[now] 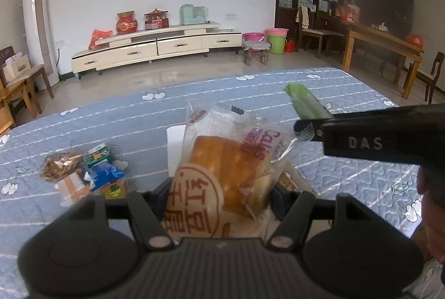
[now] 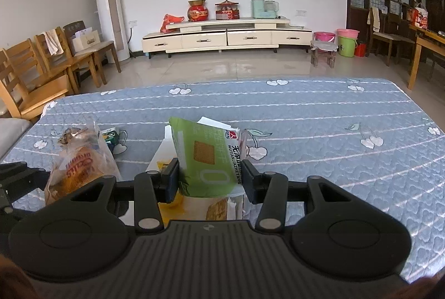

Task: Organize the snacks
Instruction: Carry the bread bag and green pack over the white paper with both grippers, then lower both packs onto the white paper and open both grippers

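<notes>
My left gripper (image 1: 219,196) is shut on a clear-wrapped bread bun (image 1: 230,168) with red print, held above the blue quilted table (image 1: 139,115). The bun also shows in the right wrist view (image 2: 78,168) at the left. My right gripper (image 2: 210,179) is shut on a green biscuit packet (image 2: 205,157), held over a white box (image 2: 164,151) that holds other snacks. The green packet shows in the left wrist view (image 1: 306,101) at the right, with the right gripper (image 1: 308,129) behind it. A pile of small snack packets (image 1: 83,171) lies at the left on the table.
The white box (image 1: 175,149) stands in the table's middle, partly hidden by the bun. A green-and-white packet (image 2: 112,133) lies left of the box. Wooden chairs (image 2: 41,71) stand beyond the table's left edge, a wooden table (image 1: 383,46) at the far right.
</notes>
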Available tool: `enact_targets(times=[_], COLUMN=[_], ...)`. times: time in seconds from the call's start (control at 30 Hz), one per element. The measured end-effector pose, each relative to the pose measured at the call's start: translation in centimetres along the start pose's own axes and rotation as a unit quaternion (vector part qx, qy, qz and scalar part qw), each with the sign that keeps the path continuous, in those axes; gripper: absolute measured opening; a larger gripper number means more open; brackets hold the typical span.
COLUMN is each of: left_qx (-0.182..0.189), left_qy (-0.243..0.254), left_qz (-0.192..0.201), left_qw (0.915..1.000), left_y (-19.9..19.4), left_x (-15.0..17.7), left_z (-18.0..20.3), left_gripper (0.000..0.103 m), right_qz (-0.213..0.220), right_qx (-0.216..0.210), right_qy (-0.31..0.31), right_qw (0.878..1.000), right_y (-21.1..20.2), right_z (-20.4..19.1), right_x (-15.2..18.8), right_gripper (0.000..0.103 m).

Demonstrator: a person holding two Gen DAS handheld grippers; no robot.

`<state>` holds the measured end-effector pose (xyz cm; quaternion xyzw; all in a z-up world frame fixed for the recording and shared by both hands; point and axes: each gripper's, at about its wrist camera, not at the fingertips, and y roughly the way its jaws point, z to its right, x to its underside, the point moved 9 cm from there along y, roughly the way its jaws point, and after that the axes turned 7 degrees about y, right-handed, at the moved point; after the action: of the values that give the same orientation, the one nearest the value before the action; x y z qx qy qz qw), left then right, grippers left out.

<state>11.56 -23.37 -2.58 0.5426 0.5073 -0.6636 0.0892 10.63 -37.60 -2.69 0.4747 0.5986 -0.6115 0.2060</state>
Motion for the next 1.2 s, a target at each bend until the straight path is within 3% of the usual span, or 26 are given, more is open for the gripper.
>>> enact_targets(times=[0.77, 1.2], left_qx=[0.011, 0.058], left_qy=[-0.008, 0.007], left_qz=[-0.017, -0.017], left_qw=[0.9998, 0.9981], left_y=[3.7, 5.9], left_x=[-0.2, -1.1], left_z=[-0.1, 2.0], left_gripper=[0.066, 0.067], right_qz=[-0.031, -0.079], right_qx=[-0.010, -0.028], right_qy=[-0.010, -0.017], right_qw=[0.999, 0.996], right_y=[2.3, 4.2], right_z=[-1.1, -3.1], right_x=[-0.6, 0.6], right_gripper=[0.057, 0.057])
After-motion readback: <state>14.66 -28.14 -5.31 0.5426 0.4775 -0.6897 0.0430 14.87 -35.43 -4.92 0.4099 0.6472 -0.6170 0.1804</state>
